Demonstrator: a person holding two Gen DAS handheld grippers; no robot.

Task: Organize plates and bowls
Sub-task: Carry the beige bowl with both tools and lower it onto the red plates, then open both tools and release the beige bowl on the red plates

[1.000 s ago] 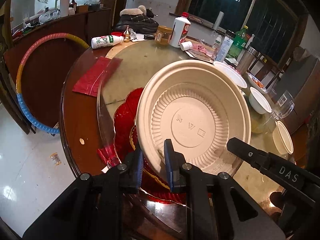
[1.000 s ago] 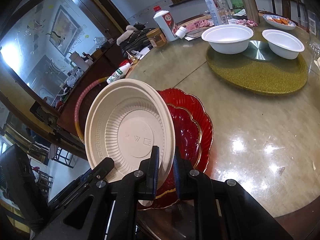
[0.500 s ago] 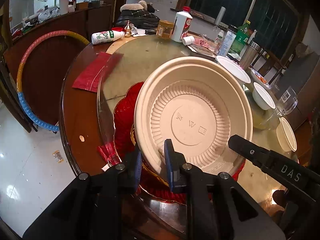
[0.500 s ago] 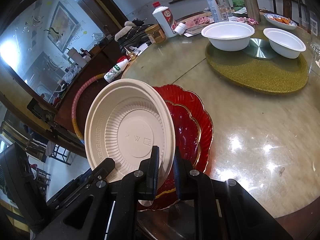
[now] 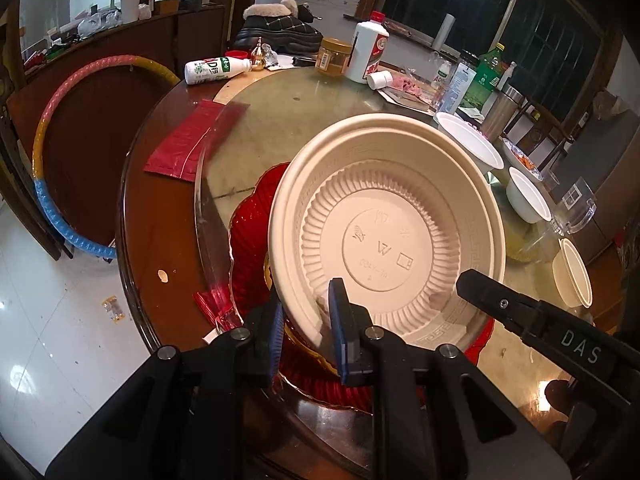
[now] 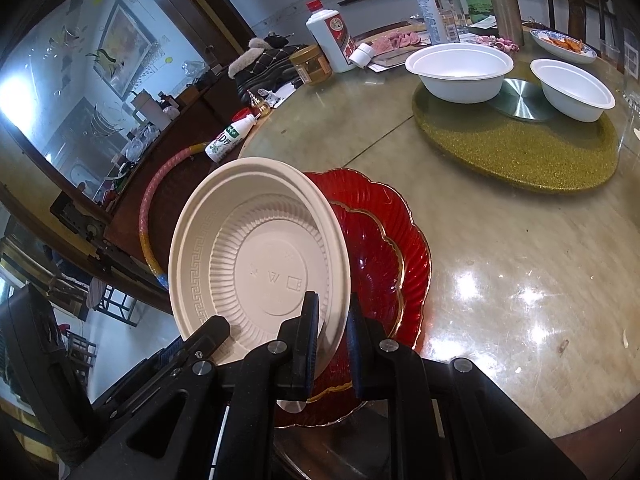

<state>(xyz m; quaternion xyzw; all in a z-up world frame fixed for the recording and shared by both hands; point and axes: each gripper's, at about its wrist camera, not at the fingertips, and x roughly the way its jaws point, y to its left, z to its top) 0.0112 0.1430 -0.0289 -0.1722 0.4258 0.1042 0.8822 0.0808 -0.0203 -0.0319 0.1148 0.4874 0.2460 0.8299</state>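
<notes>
**Plate held over the stacked plates at the table's near edge**

The paper plate (image 5: 386, 236) tilts above the two stacked glass plates (image 6: 380, 248), which lie at the near edge of the round table (image 6: 500, 264). The left gripper (image 5: 306, 324) and right gripper (image 6: 332, 332) each clamp the paper plate's near rim, side by side. Farther back to the right, two bowls (image 6: 460, 70) sit on the mat (image 6: 516, 152), one beside the other. Behind them stand bottles (image 6: 330, 38) and a jar (image 6: 312, 64). Left of the table, a hoop (image 5: 52, 184) leans against a cabinet.
</notes>
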